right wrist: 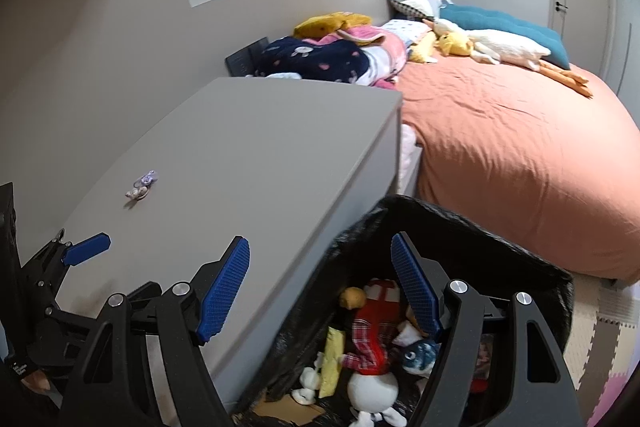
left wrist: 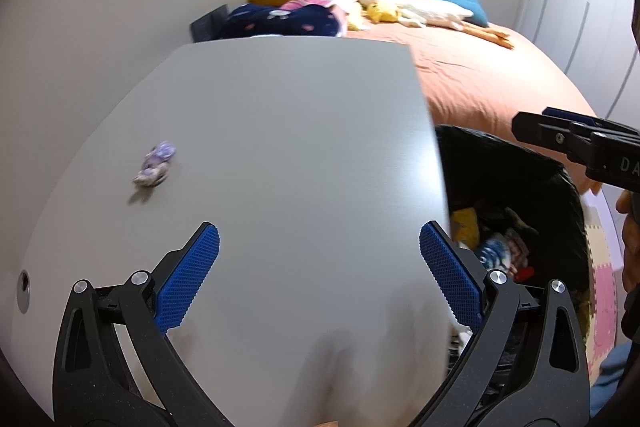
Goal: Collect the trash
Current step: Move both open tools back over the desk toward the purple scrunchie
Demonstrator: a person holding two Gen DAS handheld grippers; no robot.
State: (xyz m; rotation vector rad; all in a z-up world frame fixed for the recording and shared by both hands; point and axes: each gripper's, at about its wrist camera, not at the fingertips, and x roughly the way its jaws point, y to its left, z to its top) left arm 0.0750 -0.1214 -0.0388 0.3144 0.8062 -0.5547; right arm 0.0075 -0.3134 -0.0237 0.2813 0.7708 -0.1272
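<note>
I am looking along my left tool (left wrist: 319, 269) at a smooth, matte grey table (left wrist: 280, 131) that is filling the middle of the left wrist view. In the left of that frame a small crumpled wrapper (left wrist: 155, 163), lilac and pale with a glossy creased look, is lying alone on the tabletop, well apart from the tool. The tool's black arms are standing wide, their blue dimpled pads (left wrist: 188, 283) holding nothing and touching nothing. At the right edge of the table a bin lined with a shiny, wrinkled black bag (left wrist: 560, 183) is sitting low beside it, with bright scraps inside. Above the bag my right tool (left wrist: 576, 139) is jutting in from the right of the frame.

In the right wrist view the same wrapper (right wrist: 141, 186) is showing at middle left on the table (right wrist: 260, 155). My right tool (right wrist: 320, 291) is standing wide and empty too, the left pad over the table's edge, the right pad (right wrist: 414, 287) over the bag's open mouth (right wrist: 460, 223). In the bag soft toys and paper are lying in a heap. To the right a bed (right wrist: 520, 155) with a rumpled salmon sheet is filling the frame.
</note>
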